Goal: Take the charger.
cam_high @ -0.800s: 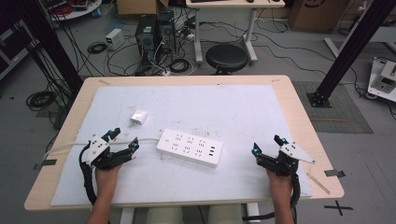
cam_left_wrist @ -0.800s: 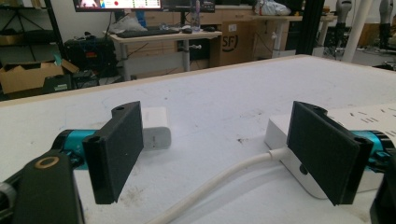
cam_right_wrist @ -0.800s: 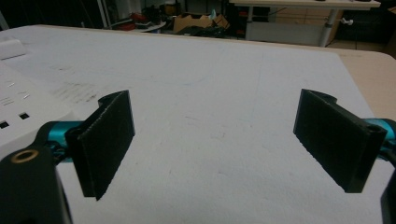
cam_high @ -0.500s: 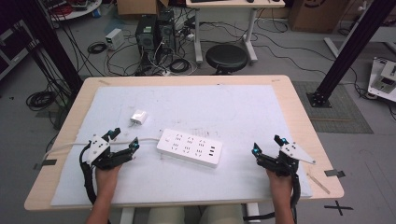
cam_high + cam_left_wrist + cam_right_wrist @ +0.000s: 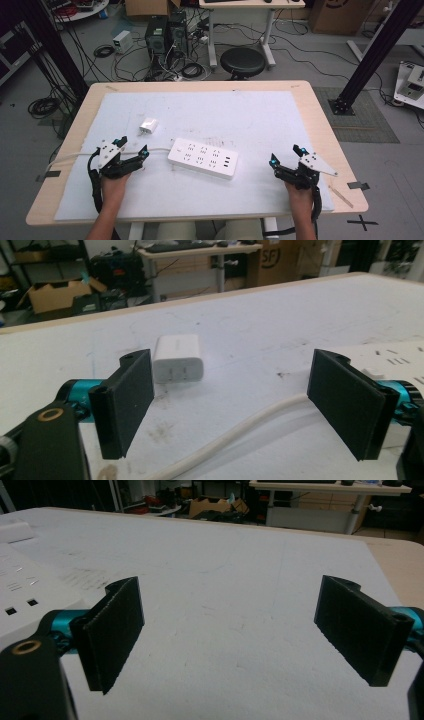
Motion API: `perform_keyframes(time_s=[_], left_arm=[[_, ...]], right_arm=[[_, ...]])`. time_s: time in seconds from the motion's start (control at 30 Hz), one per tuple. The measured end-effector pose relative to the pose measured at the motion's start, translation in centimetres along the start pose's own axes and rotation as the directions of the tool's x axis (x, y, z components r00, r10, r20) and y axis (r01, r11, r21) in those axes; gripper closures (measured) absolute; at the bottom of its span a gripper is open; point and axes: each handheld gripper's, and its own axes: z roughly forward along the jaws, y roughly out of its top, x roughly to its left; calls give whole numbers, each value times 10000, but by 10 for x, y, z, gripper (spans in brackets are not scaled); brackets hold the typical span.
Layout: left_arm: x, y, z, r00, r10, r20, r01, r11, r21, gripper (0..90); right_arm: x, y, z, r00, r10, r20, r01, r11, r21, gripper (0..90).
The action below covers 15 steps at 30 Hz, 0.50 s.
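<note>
Lying just ahead of the left gripper [image 5: 131, 148], the small white plastic plug-in charger [image 5: 148, 125] sits on the white mat toward the bench's [image 5: 320, 115] left edge, its two metal prongs turned back toward the jaws in the left gripper view [image 5: 177, 359]. Those jaws stand wide apart with nothing between their pads, straddling the white round cable [image 5: 235, 435] that runs to the left end of the white oblong plastic power strip [image 5: 202, 158]. That strip lies at the middle of the near half of the bench, its long axis running left to right with a slight tilt. The right gripper [image 5: 284, 155] rests near the bench's near right corner, jaws equally wide and empty, well apart from the charger, so the left hand is plainly the nearer. Counted: one charger, one power strip, one cable, two grippers. The strip probably has three rows of sockets, though the high view is too coarse to be sure.
</note>
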Motion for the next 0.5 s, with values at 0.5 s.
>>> perform_keyframes(time_s=[0.5], left_arm=[[10, 110, 16, 9990, 441, 29, -442, 9970, 632, 189]], right_arm=[[0, -1, -1, 10000, 9, -39, -9, 10000, -86, 127]])
